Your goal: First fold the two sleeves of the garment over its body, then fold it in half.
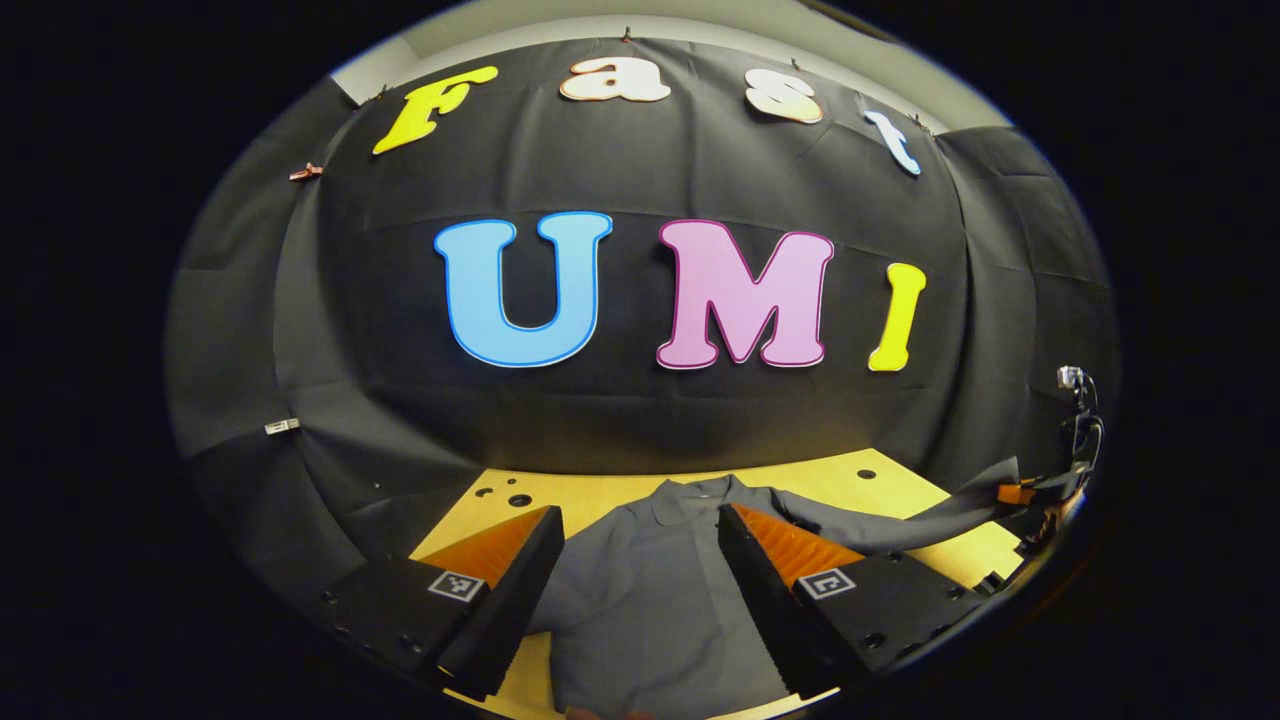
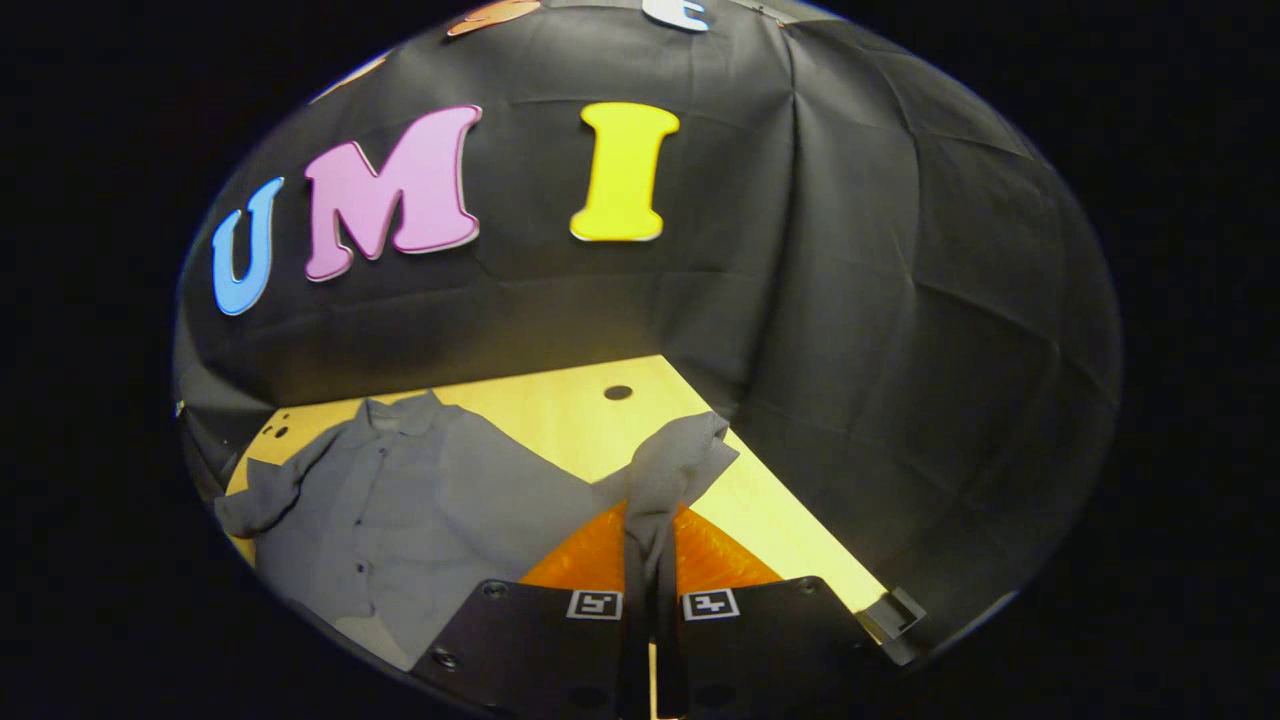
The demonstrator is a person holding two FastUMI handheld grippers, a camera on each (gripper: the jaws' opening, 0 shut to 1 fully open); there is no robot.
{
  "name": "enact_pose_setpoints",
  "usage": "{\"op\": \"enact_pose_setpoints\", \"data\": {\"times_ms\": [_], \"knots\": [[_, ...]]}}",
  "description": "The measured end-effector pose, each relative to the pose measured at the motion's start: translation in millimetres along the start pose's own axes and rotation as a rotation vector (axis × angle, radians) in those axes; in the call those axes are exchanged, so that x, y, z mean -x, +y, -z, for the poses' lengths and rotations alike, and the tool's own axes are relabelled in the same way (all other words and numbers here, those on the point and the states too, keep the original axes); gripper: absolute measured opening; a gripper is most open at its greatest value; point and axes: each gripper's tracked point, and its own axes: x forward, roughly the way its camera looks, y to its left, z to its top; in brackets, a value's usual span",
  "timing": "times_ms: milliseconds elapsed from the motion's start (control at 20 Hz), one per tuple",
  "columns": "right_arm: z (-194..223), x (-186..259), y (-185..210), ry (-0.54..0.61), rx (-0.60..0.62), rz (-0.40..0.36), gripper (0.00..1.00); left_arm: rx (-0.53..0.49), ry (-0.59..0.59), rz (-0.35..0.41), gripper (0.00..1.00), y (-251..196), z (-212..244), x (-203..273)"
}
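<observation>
In the left gripper view, the left gripper point(image 1: 635, 560) is hovering over the grey shirt point(image 1: 640, 600), its fingers point(image 1: 500, 590) spread wide and gripping nothing. The shirt is lying flat on the yellow worktop point(image 1: 880, 480), its body showing in the gap between those fingers, collar point(image 1: 690, 492) pointing toward the back wall. Further right, one sleeve point(image 1: 900, 525) is stretching out toward the worktop's edge, where the other gripper point(image 1: 1020, 492) is showing, holding its end.

In the right gripper view, the shirt's body point(image 2: 400, 510) is sitting off to the left on the worktop point(image 2: 570, 410), far sleeve point(image 2: 265, 500) bunched at its side. The right gripper point(image 2: 652, 600) is clamping the near sleeve point(image 2: 670, 470), fingers point(image 2: 590, 555) pressed together on the cloth, the cuff end poking up above them.
</observation>
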Motion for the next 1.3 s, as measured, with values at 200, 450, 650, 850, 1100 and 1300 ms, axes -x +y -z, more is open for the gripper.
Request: {"op": "enact_pose_setpoints", "data": {"times_ms": [200,450,650,850,1100,1300], "knots": [[-35,15,62,-0.076,0.019,-0.062,0.07,0.006,-0.007,-0.006,0.98,31,4,18],[-59,18,150,-0.134,0.031,-0.162,0.07,0.014,-0.001,-0.045,0.98,75,16,39],[-60,19,220,-0.138,0.061,-0.254,0.07,-0.003,0.003,-0.084,0.98,105,24,51],[-49,19,287,-0.121,0.094,-0.346,0.07,0.028,0.024,-0.111,0.98,127,34,59],[-8,12,357,-0.053,0.184,-0.449,0.07,0.03,0.039,-0.137,0.98,152,40,58],[37,4,404,0.03,0.248,-0.514,0.07,0.039,0.053,-0.149,0.98,167,46,50]]}}
